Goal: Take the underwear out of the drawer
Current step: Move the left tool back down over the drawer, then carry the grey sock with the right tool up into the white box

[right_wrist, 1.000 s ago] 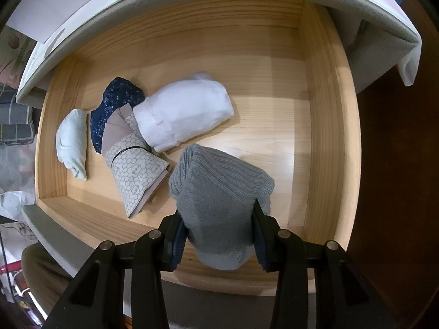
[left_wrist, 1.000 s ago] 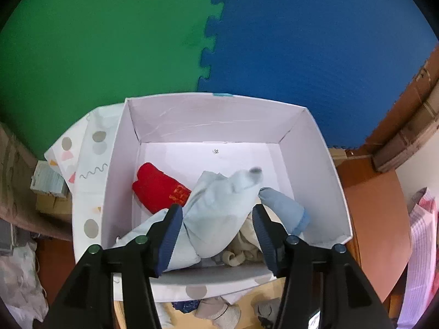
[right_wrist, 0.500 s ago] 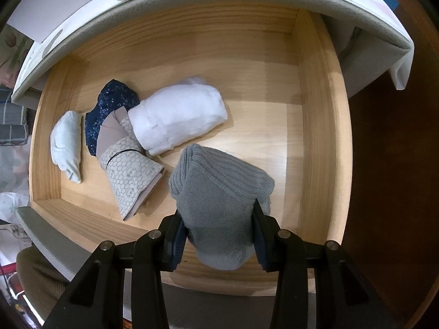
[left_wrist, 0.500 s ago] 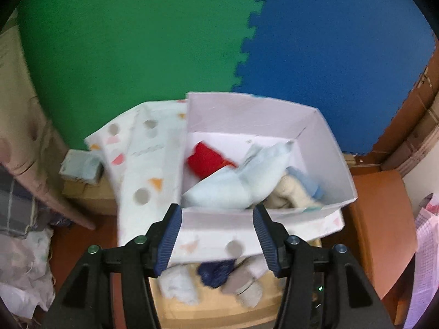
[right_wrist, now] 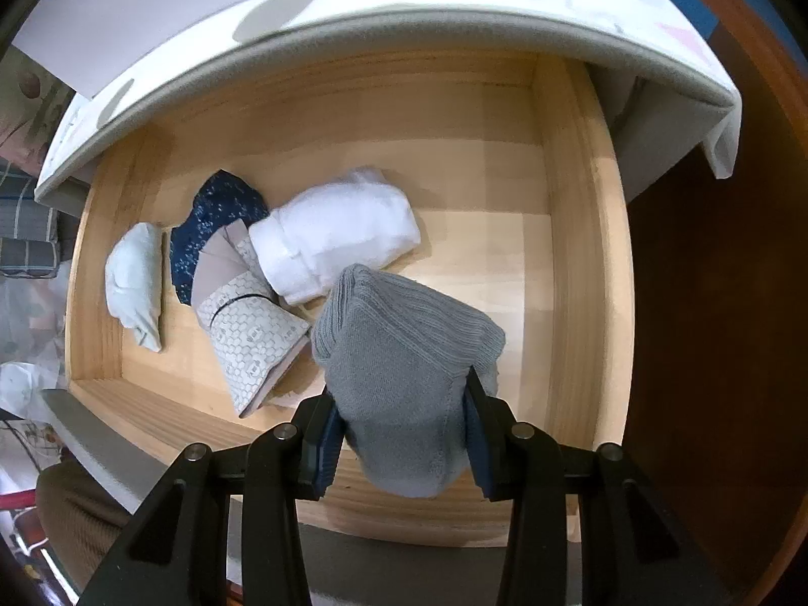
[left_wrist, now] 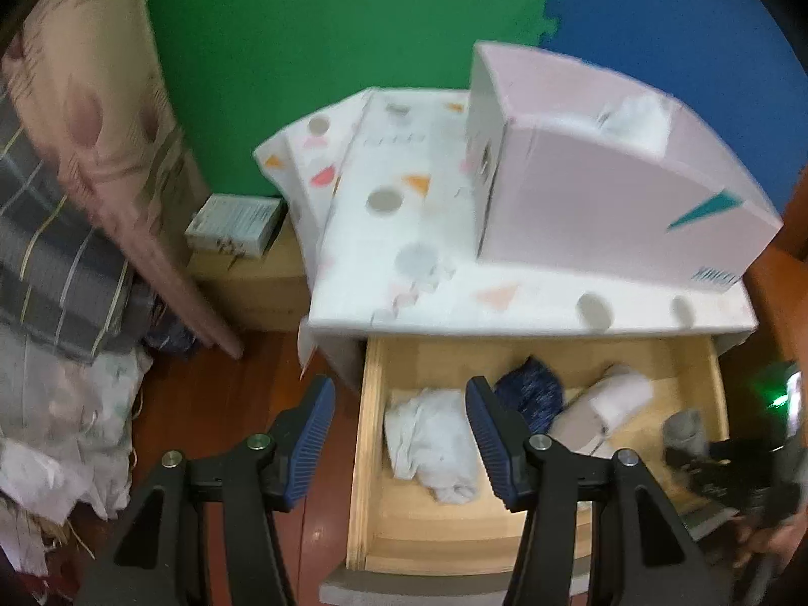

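Note:
The wooden drawer is pulled out below a cloth-covered cabinet. My right gripper points down into it and is shut on a folded grey ribbed piece of underwear near the front right. Beside it lie a white roll, a beige patterned piece, a navy piece and a pale blue piece. My left gripper is open and empty above the drawer's left end, over the pale piece. The right gripper shows at the left wrist view's right edge.
A pink box holding clothes stands on the cabinet top. Piled bedding and a small carton are to the left of the cabinet. Behind are green and blue foam mats; the floor is dark wood.
My left gripper has pulled back from the pink box, leaving the pale garment inside, and come down over the drawer's left end. The right gripper stays put with the grey piece.

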Tool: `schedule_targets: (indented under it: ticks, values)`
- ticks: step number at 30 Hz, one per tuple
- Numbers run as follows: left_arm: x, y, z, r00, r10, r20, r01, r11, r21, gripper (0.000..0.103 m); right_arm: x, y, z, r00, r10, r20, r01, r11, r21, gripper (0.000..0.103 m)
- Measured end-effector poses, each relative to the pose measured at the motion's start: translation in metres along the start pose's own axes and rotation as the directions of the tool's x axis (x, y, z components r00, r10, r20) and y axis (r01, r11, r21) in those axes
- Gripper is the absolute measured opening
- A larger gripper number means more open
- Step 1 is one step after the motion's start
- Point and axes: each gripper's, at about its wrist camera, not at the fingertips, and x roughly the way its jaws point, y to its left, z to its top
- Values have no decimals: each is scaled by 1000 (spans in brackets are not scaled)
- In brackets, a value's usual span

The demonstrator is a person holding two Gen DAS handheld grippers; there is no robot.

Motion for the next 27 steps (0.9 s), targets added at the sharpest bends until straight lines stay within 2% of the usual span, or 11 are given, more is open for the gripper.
schedule_targets:
  ticks: [8, 14, 16, 20, 27]
  values:
    - [32, -4, -39, 999, 4, -41, -6, 998, -62, 55, -20, 2, -3, 999, 8, 42, -8, 1000, -7, 39]
    - [45, -8, -54, 998, 35, -52, -38, 998, -52, 55, -70, 7, 3, 993, 5, 117, -1, 999, -36, 39]
    - [48, -7, -55, 997, 25, -70, -28, 998, -55, 55, -90, 5, 7, 989, 20, 149, -14, 999, -38, 39]
    - [47, 0, -57, 998, 6, -56, -12, 996, -92, 55, -146, 6, 28, 970, 8, 244, 4, 999, -49, 39]
    - [50, 9, -59, 999, 2, -47, -10, 988, -156, 55, -213, 14, 81, 929, -29, 369, 53, 997, -57, 39]
